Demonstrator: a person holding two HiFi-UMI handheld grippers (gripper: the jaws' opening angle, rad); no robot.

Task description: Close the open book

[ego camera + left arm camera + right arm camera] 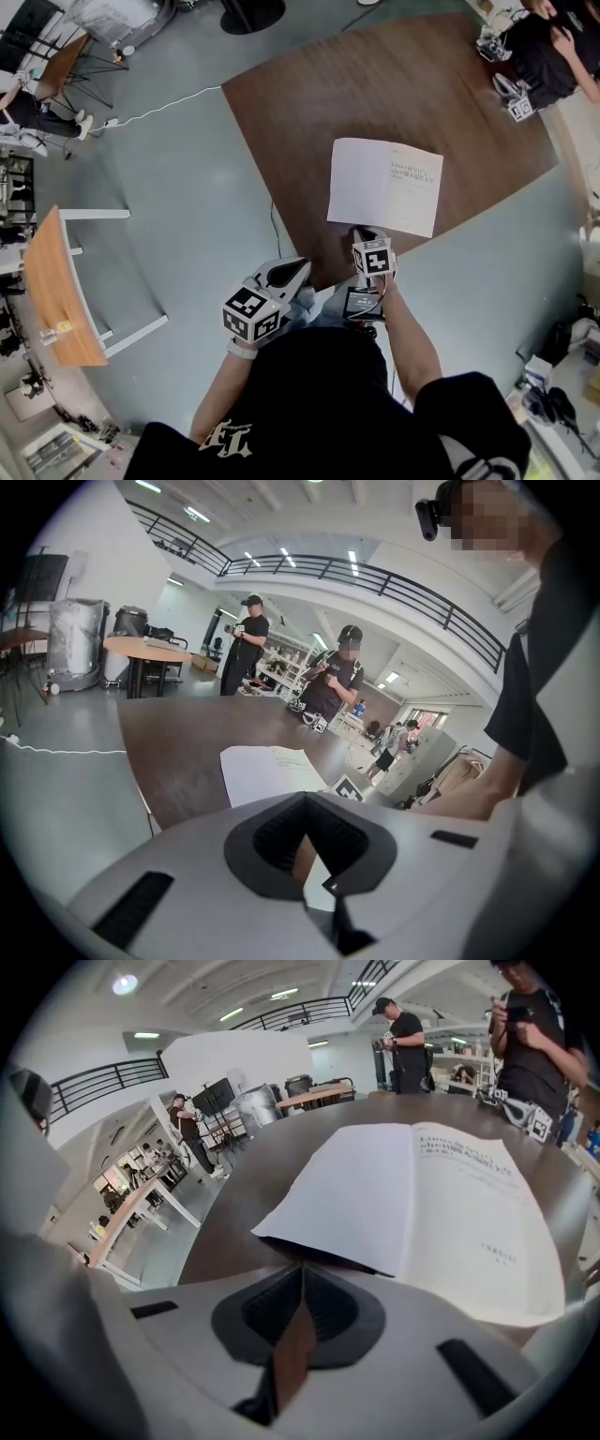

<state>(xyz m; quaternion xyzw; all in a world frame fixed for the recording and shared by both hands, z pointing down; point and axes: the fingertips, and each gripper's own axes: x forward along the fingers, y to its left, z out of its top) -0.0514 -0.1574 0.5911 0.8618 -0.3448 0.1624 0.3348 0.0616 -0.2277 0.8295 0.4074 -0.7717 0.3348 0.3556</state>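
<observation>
Forearm straight ahead, the right gripper (365, 234) points to twelve o'clock, jaws clenched on nothing, tips at the near edge of the open book (384, 183) on the brown table (375, 84). At its eight o'clock the left gripper (292, 272) hangs clenched, empty. Only the right gripper view shows the left page (356, 1185) raised at its near corner; the left gripper view shows bystanders (246, 644) beyond.
</observation>
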